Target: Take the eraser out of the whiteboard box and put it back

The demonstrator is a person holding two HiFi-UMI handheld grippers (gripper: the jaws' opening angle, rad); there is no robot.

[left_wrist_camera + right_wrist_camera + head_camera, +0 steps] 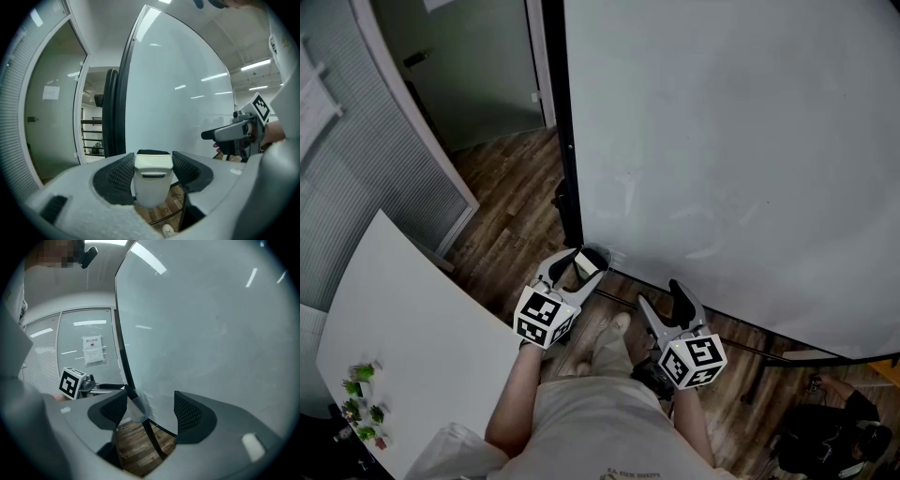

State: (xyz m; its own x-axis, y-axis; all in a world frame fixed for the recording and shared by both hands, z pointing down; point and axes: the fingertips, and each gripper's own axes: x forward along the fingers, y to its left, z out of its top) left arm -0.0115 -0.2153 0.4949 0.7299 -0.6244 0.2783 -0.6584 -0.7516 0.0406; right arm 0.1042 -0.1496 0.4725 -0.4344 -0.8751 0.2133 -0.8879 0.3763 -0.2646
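The white eraser [151, 180] stands upright between the pads of my left gripper [152, 161], which is shut on it. In the head view that gripper [581, 264] holds the eraser [585, 265] close to the lower left corner of the whiteboard [731, 150]. A clear box [139, 408] hangs at that corner on the board's dark frame. My right gripper [662, 296] hovers a little to the right, below the board's bottom edge. Its jaws are open with nothing between them [150, 411].
A white table [403, 328] with small plants [361, 403] stands at the left. The board's black frame post [565, 141] runs up beside a glass partition. Another person [825, 431] is low at the bottom right. The floor is wood.
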